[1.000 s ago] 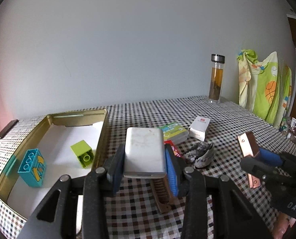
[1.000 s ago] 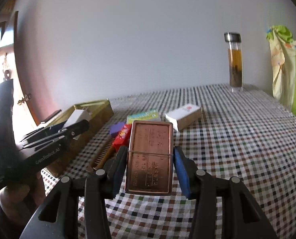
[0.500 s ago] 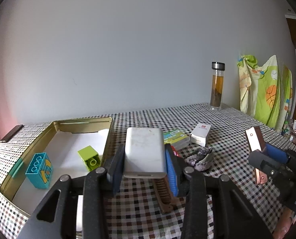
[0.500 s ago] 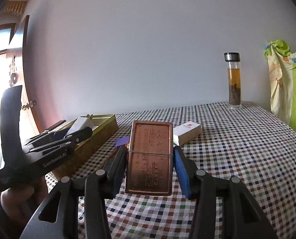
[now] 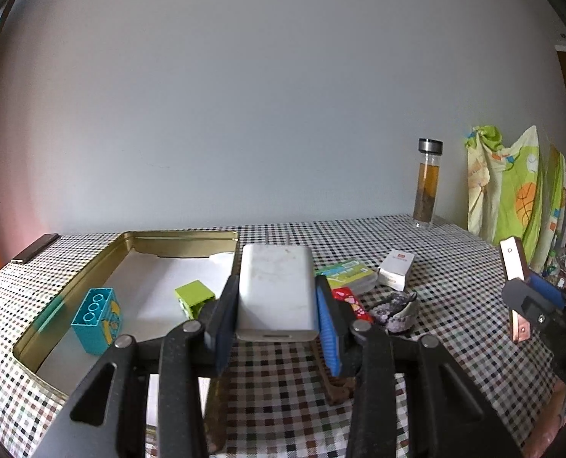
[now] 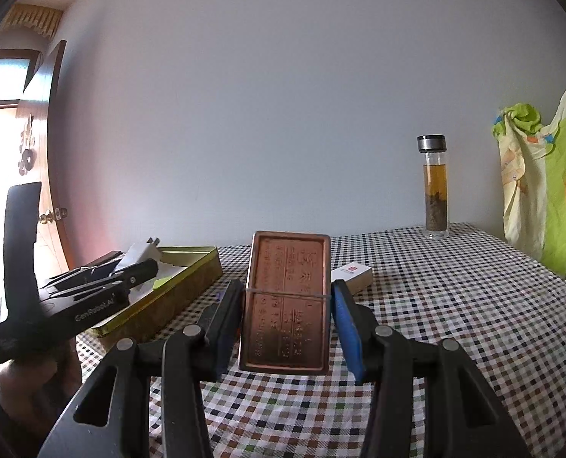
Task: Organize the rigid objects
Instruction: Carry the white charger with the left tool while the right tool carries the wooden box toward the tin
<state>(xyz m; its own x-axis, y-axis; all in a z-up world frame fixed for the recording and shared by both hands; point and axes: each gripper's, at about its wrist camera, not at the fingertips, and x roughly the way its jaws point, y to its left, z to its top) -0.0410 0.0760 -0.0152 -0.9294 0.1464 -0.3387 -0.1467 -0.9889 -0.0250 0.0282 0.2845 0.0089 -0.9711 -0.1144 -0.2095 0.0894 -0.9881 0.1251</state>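
Observation:
My left gripper (image 5: 275, 324) is shut on a white charger block (image 5: 276, 290), held above the checked table just right of a gold tin tray (image 5: 92, 267). The tray holds a teal brick (image 5: 96, 318) and a lime brick (image 5: 194, 297). My right gripper (image 6: 287, 324) is shut on a copper-coloured flat tin (image 6: 287, 301), held above the table; the tin also shows at the right of the left wrist view (image 5: 513, 267). The left gripper and charger (image 6: 142, 255) show over the tray (image 6: 176, 294) in the right wrist view.
Loose on the table: a green box (image 5: 349, 273), a white box (image 5: 396, 269), a red packet (image 5: 349, 301), a patterned pouch (image 5: 397, 309) and a brown comb (image 5: 332, 381). A glass tea bottle (image 5: 428, 183) stands at the back. Cloth (image 5: 512, 191) hangs at the right.
Both grippers have risen and tilted up, so the table sits lower in both views. Each still holds its object. The left gripper has edged towards the tray.

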